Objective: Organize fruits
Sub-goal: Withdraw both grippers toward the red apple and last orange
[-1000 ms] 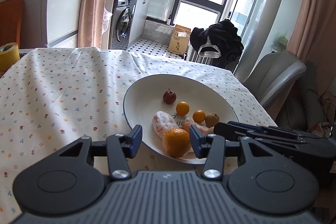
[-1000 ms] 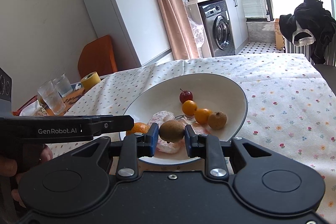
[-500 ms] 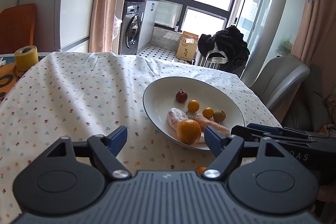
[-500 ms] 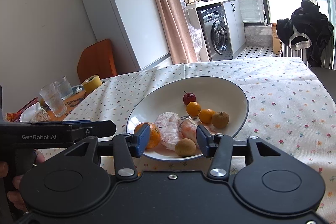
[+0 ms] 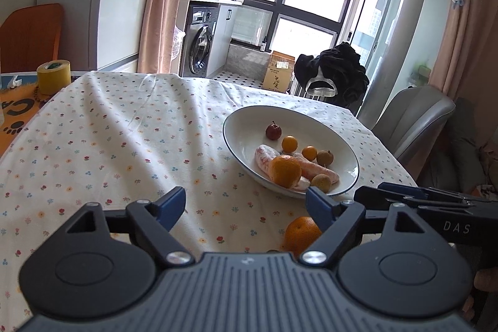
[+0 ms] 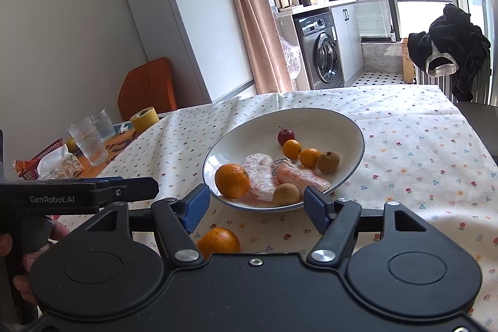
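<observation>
A white bowl (image 5: 242,126) (image 6: 348,126) on the flowered tablecloth holds an orange (image 5: 284,170) (image 6: 232,180), a red cherry-like fruit (image 5: 273,132) (image 6: 285,136), two small kumquats (image 5: 289,143) (image 6: 292,148), two brown round fruits (image 5: 321,183) (image 6: 286,194) and two netted pinkish pieces (image 6: 260,173). A second orange (image 5: 301,234) (image 6: 218,241) lies on the cloth in front of the bowl. My left gripper (image 5: 246,204) is open and empty, short of the bowl. My right gripper (image 6: 255,204) is open and empty at the bowl's near rim.
A yellow tape roll (image 5: 53,76) (image 6: 143,119) and two glasses (image 6: 88,140) stand at the table's left end with snack packets (image 6: 46,164). A grey chair (image 5: 414,117) stands at the right. A fridge, washing machine and window lie beyond.
Both grippers opened and pulled back from the bowl. The right one let go of a brown fruit, now in the bowl; the left one left the orange in the bowl.
</observation>
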Motion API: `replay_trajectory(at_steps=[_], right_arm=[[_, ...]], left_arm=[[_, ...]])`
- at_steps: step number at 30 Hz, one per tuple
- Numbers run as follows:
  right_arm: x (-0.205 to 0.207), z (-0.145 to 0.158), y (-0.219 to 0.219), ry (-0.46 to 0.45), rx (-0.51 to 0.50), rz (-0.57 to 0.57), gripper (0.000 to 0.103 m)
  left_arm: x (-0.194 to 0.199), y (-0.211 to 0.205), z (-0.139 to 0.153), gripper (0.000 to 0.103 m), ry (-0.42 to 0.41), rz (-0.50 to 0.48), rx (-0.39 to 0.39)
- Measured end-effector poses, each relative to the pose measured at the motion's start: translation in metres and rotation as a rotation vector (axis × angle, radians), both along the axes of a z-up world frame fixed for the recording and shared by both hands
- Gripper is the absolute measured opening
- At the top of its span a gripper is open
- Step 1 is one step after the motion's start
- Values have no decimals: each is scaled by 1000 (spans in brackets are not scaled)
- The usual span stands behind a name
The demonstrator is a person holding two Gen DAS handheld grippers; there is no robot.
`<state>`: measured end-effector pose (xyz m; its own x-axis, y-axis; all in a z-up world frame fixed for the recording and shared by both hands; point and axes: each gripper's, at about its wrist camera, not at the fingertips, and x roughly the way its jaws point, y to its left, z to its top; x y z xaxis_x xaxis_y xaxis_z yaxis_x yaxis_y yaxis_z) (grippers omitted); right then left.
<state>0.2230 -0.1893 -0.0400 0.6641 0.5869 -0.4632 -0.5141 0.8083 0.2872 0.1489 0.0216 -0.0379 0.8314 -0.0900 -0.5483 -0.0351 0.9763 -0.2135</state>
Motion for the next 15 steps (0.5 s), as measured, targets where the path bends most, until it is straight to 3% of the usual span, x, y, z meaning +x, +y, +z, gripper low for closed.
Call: replay_trajectory(at_steps=[10, 15], right_arm=[[-15, -8, 6, 9, -10, 34, 66], [-19, -11, 8, 15, -17, 44, 66]], left_arm=[[-11, -4, -18, 79, 19, -23, -10], [-10, -11, -28, 64, 43, -64, -17]])
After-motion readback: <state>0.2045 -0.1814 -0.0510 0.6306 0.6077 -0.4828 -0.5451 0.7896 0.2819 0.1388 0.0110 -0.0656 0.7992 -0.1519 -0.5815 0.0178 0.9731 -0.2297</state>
